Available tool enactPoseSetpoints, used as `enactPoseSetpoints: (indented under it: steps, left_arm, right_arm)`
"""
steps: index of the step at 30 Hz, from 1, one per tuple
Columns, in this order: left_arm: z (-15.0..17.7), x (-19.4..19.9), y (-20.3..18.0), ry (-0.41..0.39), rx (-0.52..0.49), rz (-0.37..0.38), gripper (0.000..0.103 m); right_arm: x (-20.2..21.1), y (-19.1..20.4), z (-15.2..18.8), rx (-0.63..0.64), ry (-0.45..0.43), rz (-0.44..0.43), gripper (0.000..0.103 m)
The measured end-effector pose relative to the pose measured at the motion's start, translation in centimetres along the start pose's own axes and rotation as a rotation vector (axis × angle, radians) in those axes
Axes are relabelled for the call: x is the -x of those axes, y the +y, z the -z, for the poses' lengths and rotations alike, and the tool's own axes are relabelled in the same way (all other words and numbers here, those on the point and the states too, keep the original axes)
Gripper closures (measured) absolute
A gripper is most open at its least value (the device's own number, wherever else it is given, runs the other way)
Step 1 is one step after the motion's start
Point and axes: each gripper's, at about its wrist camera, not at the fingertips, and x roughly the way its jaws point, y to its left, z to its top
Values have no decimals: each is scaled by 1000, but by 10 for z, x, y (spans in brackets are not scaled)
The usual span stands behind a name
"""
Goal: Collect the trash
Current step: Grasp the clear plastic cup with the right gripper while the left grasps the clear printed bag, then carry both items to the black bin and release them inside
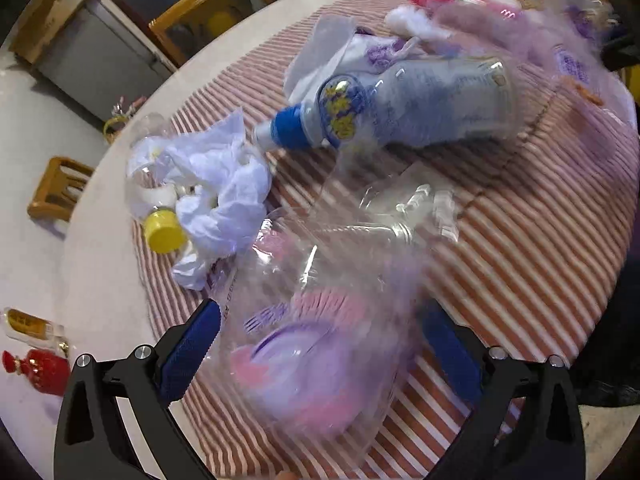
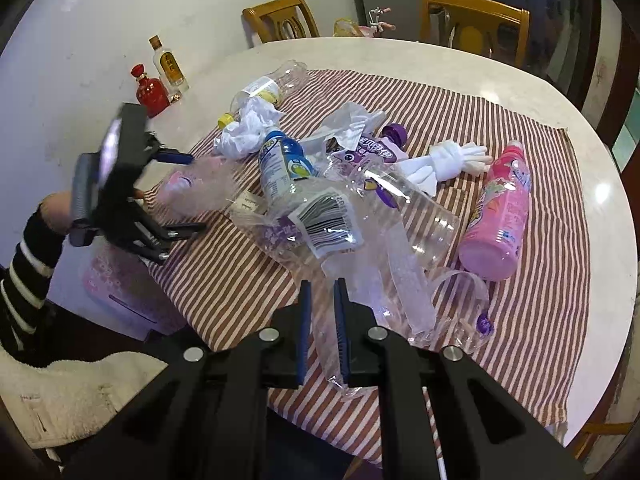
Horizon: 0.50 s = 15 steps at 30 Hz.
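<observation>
Trash lies on a striped cloth [image 2: 540, 280]: a blue-capped bottle [image 1: 400, 104] [image 2: 280, 164], crumpled white paper [image 1: 224, 196] [image 2: 248, 132], a pink bottle [image 2: 500, 216], a clear bottle with a yellow cap [image 1: 162, 232] and a clear plastic cup [image 2: 432, 220]. My right gripper [image 2: 322, 284] is shut on the edge of a clear plastic bag [image 2: 320, 224] with a barcode label. My left gripper [image 1: 320, 320] is open around the other end of the bag [image 1: 312, 344], with blurred pink and purple inside; it also shows in the right wrist view [image 2: 176, 196].
The round white table [image 2: 400, 56] has a red bottle [image 2: 150, 92] and an amber liquor bottle [image 2: 168, 64] at its far left. Wooden chairs [image 2: 472, 20] stand behind. A pink box [image 2: 120, 292] sits off the table's near left edge.
</observation>
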Motion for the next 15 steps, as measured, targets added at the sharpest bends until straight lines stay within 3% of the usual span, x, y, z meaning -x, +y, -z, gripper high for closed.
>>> enactPoseSetpoints:
  steps: [3, 5, 11, 15]
  left_arm:
    - [-4, -8, 17, 8, 84, 53, 18]
    - [-4, -7, 26, 5, 129, 77, 57]
    - [5, 17, 57, -101, 335, 192, 71]
    - [14, 54, 64, -221, 430, 208, 71]
  right_arm:
    - [0, 4, 0, -1, -3, -8, 91]
    - [0, 4, -2, -3, -9, -7, 91]
    - [5, 4, -6, -11, -32, -8, 91]
    - [4, 6, -9, -8, -36, -14, 91]
